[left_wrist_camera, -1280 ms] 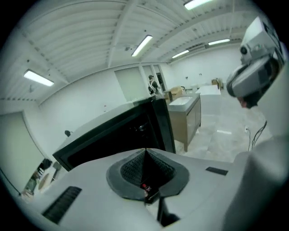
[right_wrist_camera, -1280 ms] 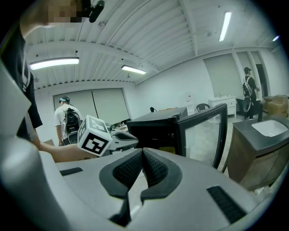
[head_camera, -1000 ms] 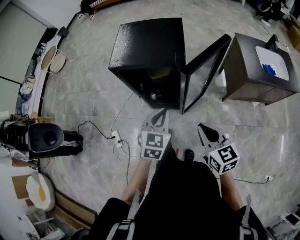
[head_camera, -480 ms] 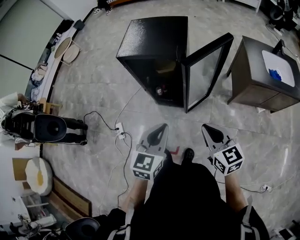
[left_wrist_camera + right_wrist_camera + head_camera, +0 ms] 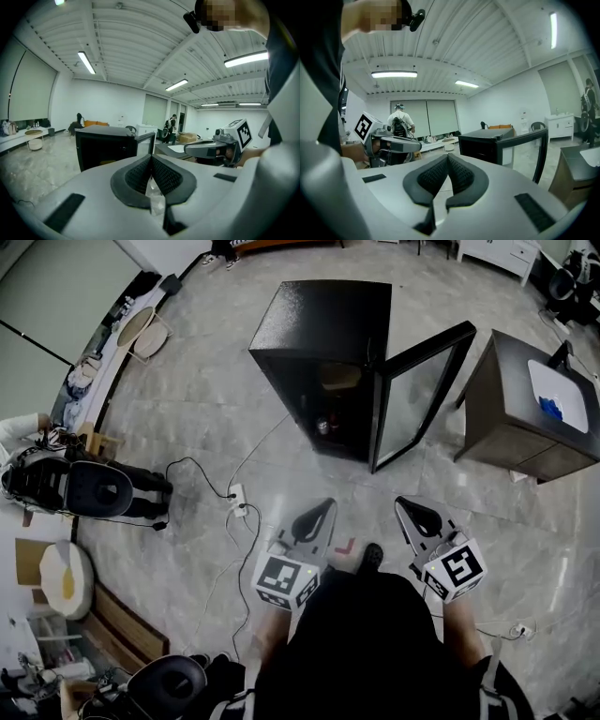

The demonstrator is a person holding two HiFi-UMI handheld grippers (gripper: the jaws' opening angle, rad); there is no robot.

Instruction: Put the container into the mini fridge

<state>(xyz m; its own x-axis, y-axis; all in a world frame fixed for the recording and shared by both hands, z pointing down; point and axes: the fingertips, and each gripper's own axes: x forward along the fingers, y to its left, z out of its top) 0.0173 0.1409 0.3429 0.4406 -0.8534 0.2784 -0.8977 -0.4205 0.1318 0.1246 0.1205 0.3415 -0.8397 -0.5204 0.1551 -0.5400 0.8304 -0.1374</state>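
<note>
The chief risk from here is that the mini fridge (image 5: pixel 319 324) is left standing open: its glass door (image 5: pixel 417 395) swings wide to the right, its edge near the dark bench (image 5: pixel 506 427) on that side, and a hard or careless push could bang it, or knock the fridge and shake what sits on its shelves. Both claws are well short of the door, on the near side of the floor, so closing it means reaching in. A white power strip (image 5: pixel 237 495) and its black cable (image 5: pixel 211 470) lie on the floor just left of the person's feet, so a step that way could catch them and jerk the cord that runs towards the fridge. The left claw (image 5: pixel 319 512) has its pads pressed together with nothing gripped between them. The right claw (image 5: pixel 412 512) is likewise closed and empty. Pushing smooth glass with a closed claw tip could slip. The container is in neither claw; I judge that it is already inside the fridge, where two things show: a tan item (image 5: pixel 339 376) on the upper shelf and a small round shiny item (image 5: pixel 323 426) lower down. Which of them is the container I cannot tell, as both are small and in shadow.
</note>
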